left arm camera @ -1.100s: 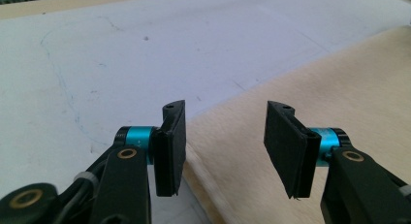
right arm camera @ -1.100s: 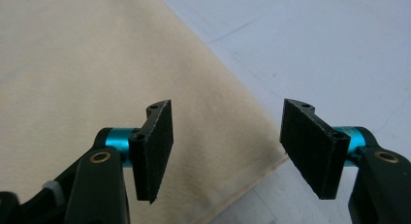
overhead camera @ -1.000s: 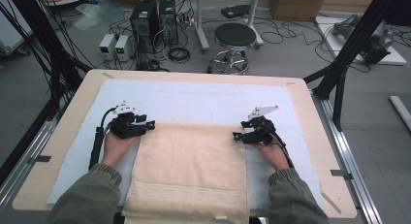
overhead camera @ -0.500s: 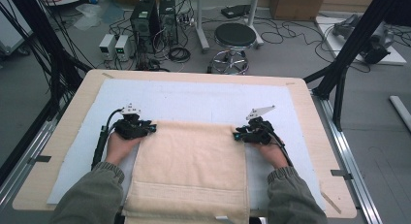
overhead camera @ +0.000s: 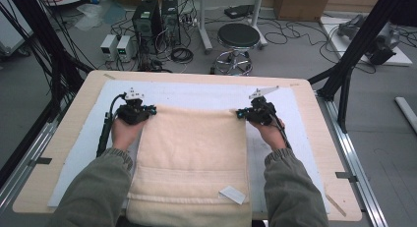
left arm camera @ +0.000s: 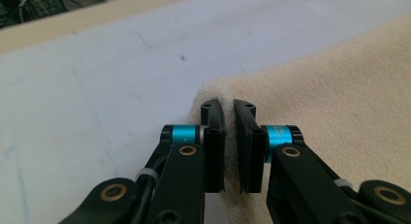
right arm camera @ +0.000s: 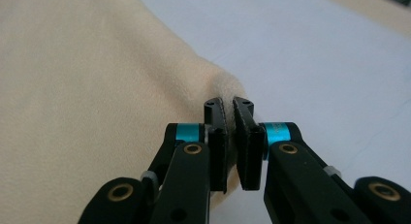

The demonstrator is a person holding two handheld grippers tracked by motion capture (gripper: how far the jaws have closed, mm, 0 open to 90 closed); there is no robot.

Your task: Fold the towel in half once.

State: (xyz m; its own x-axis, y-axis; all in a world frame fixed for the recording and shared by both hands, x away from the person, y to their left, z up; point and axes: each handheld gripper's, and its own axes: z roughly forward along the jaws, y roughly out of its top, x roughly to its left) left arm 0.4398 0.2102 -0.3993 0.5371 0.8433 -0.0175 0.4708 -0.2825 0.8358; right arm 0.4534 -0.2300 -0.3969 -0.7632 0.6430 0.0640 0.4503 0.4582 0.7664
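A cream towel (overhead camera: 192,158) lies folded on the white mat (overhead camera: 196,94) and hangs over the table's near edge. My left gripper (overhead camera: 147,110) is shut on the towel's far left corner (left arm camera: 213,95), with cloth pinched between its jaws. At the far right corner (right arm camera: 220,86) my right gripper (overhead camera: 239,114) is shut on the towel in the same way. Both grippers hold the far edge taut and low over the mat. A small white label (overhead camera: 232,193) lies on the towel near its front right.
The wooden table (overhead camera: 319,138) has bare mat beyond the towel. On the floor behind it stand a black stool (overhead camera: 238,38), computer boxes (overhead camera: 152,13) and loose cables. Black frame legs (overhead camera: 354,55) rise at both sides.
Both grippers have moved away from me across the mat with the towel's far edge, drawing the towel further onto the table.
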